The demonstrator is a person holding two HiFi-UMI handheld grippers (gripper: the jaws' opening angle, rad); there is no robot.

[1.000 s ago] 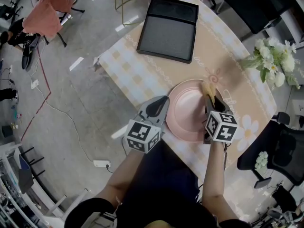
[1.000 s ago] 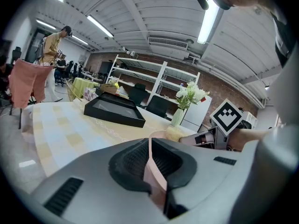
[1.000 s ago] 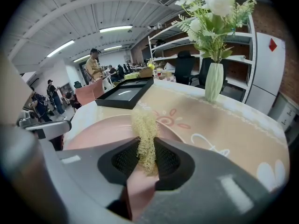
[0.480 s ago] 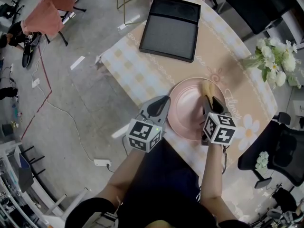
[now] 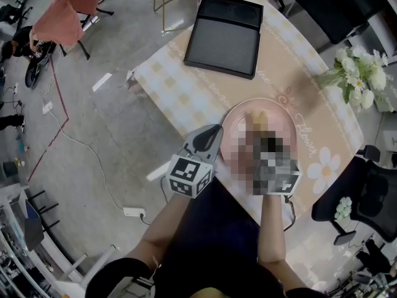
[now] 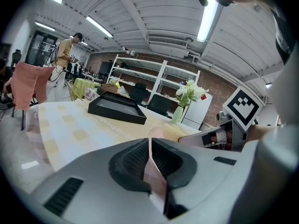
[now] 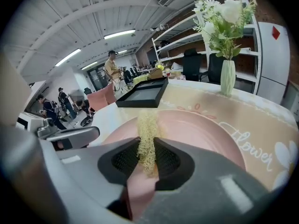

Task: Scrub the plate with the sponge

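A pink plate lies near the table's front edge. My left gripper is shut on the plate's left rim; in the left gripper view the pink rim runs between the closed jaws. My right gripper, partly under a mosaic patch, hovers over the plate and is shut on a yellow fibrous sponge. In the right gripper view the sponge sticks out of the right gripper and rests on the plate.
A black tray lies at the table's far end. White flowers in a vase stand at the right edge. Black chairs flank the table's right side. A red chair stands on the floor at left.
My right gripper has slid the sponge leftwards across the plate. The left gripper has kept its hold on the rim without moving.
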